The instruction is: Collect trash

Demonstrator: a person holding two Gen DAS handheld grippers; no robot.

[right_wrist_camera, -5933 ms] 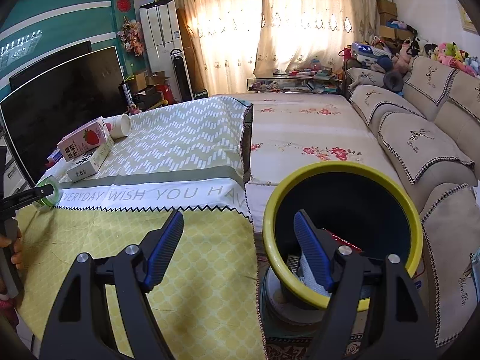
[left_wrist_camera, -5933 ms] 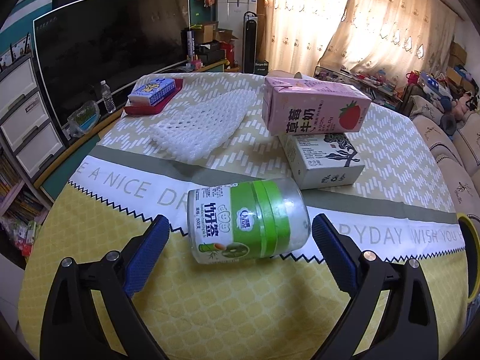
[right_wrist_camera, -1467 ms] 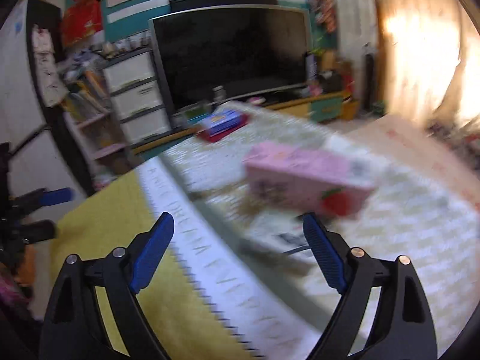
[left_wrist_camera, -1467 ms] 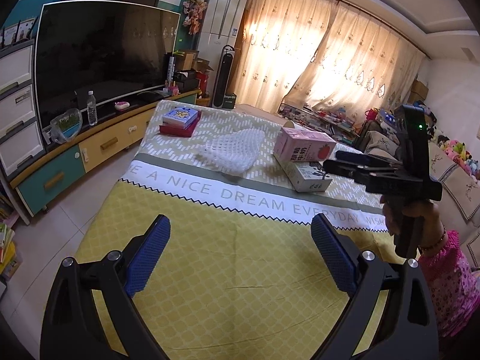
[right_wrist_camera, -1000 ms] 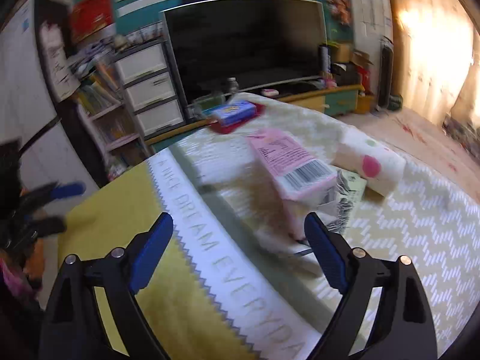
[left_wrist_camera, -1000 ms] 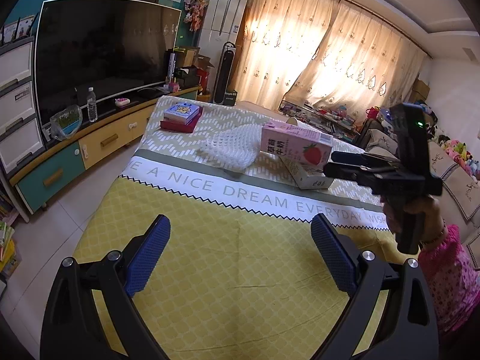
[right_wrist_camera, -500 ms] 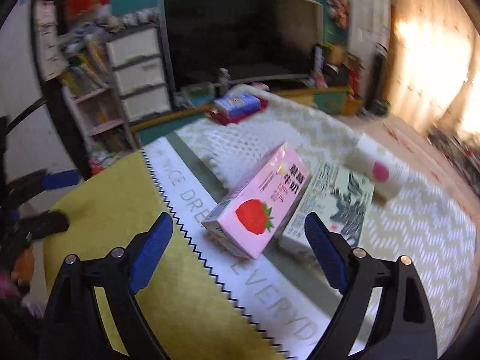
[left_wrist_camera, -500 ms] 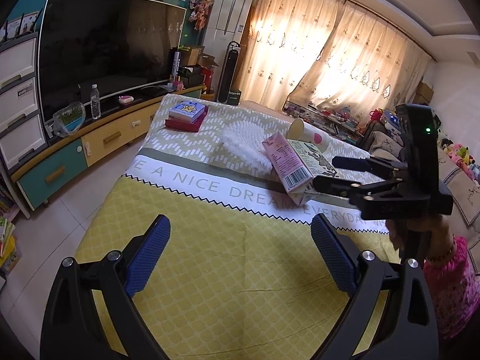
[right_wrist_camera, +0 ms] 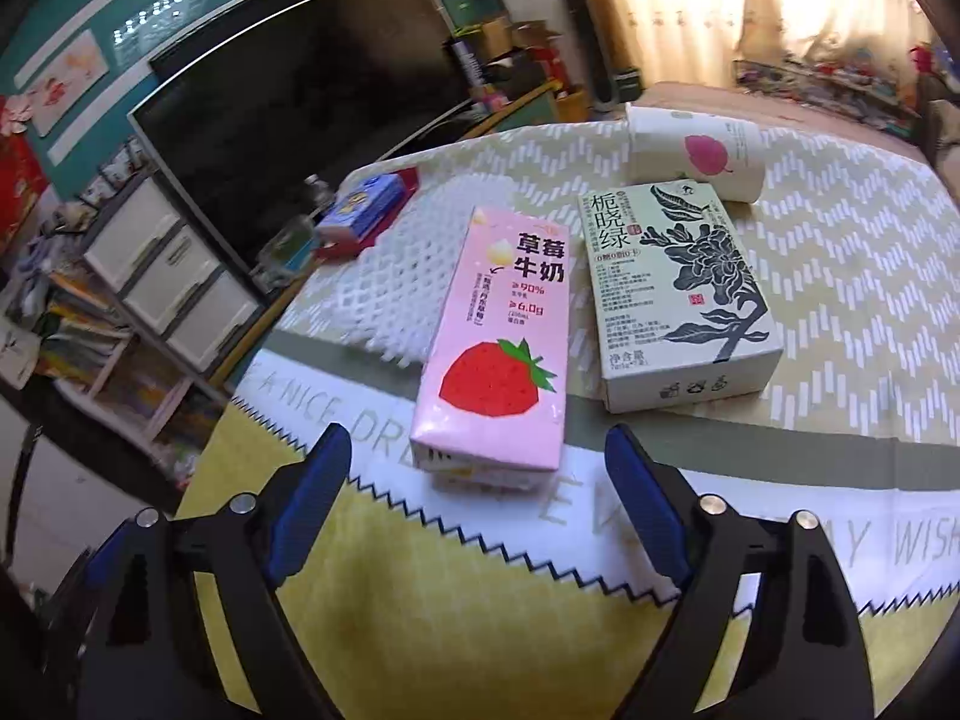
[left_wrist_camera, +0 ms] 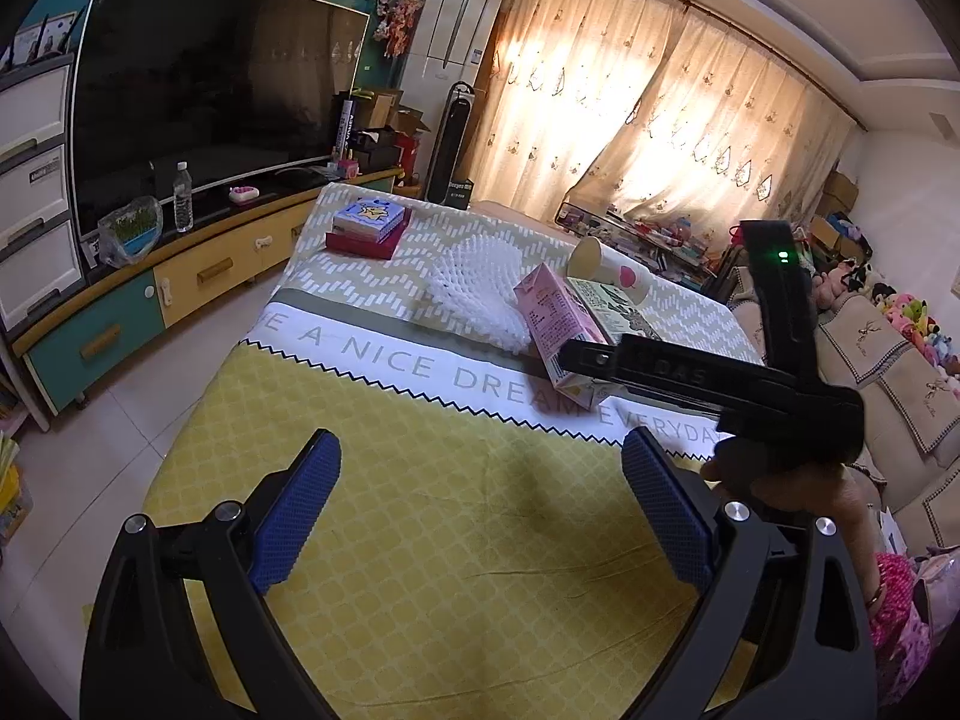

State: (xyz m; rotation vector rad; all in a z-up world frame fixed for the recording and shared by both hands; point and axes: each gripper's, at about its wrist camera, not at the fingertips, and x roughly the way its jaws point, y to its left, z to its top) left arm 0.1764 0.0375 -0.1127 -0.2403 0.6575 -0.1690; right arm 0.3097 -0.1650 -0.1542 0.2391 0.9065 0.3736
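Pink card catches our eye first: one strawberry milk carton [right_wrist_camera: 498, 354] lies flat on the counter [right_wrist_camera: 480, 612], its near end on the white lettered band of the cloth, just ahead of our right hand-held gripper [right_wrist_camera: 480, 504]. That gripper's blue-padded jaws stand wide apart with nothing between them, and the carton sits beyond the tips, not touched.

From the right wrist view we read the carton's printed face and count three more pieces of litter: one pale tea box [right_wrist_camera: 678, 294] lying flat just beside the carton on its right, one paper cup [right_wrist_camera: 696, 150] on its side behind the box, and one sheet of white foam netting [right_wrist_camera: 390, 294] partly tucked under the carton's far left. A blue box on a red one [right_wrist_camera: 366, 204] sits further back.

The left wrist view gives what that one cannot: the right hand-held gripper [left_wrist_camera: 606, 360] seen from the side, held by a hand [left_wrist_camera: 774, 474], its black finger crossing in front of the pink carton [left_wrist_camera: 552, 318] and hiding the carton's near end. It also shows the television [left_wrist_camera: 198, 96] and curtains [left_wrist_camera: 648, 126] beyond. Our left hand-held gripper [left_wrist_camera: 480, 498] hangs over the bare yellow part of the cloth, well apart from the litter, jaws spread wide and empty.
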